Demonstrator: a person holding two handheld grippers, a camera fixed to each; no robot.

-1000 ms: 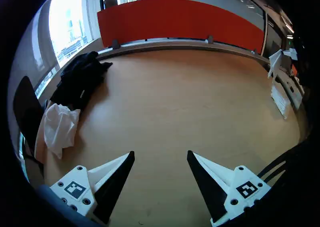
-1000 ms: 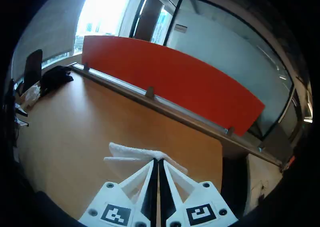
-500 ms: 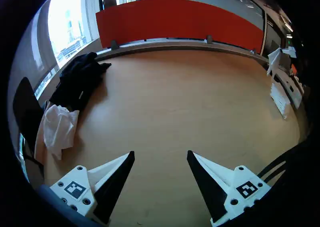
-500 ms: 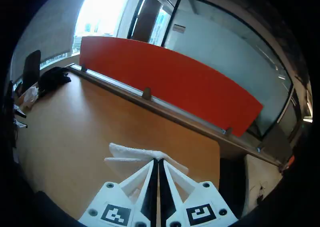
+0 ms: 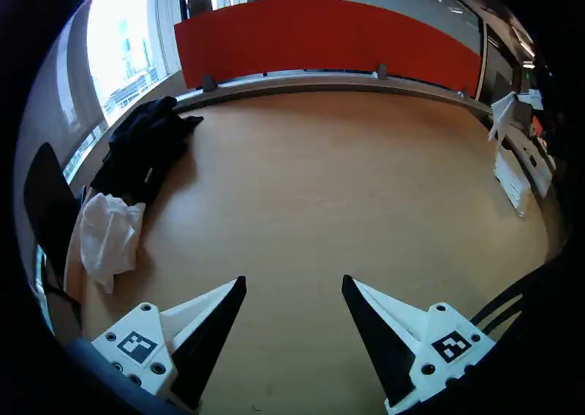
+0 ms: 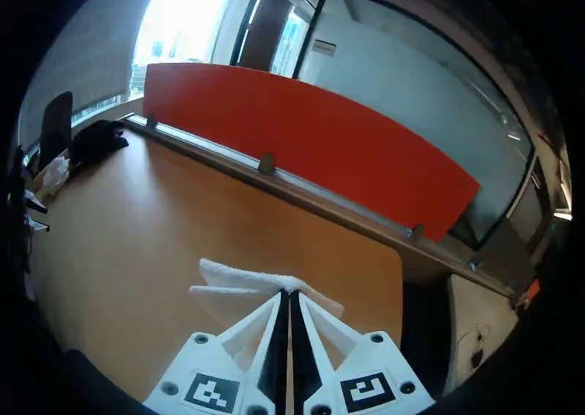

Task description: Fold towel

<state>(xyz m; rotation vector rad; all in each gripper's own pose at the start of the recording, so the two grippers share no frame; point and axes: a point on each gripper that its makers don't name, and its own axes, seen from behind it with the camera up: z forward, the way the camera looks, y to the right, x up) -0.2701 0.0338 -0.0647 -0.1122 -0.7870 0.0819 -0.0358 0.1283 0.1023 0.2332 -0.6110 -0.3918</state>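
While right gripper [image 6: 289, 295] pinches fluffy folded white towel [image 6: 232, 282], left gripper [image 5: 292, 278] hangs spread over smooth wooden table [image 5: 329, 181].

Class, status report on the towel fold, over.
Left gripper open, empty, over light wooden desk. Right gripper: jaws shut on white terry towel. Black garment and crumpled white cloth at desk edge, clear of work.
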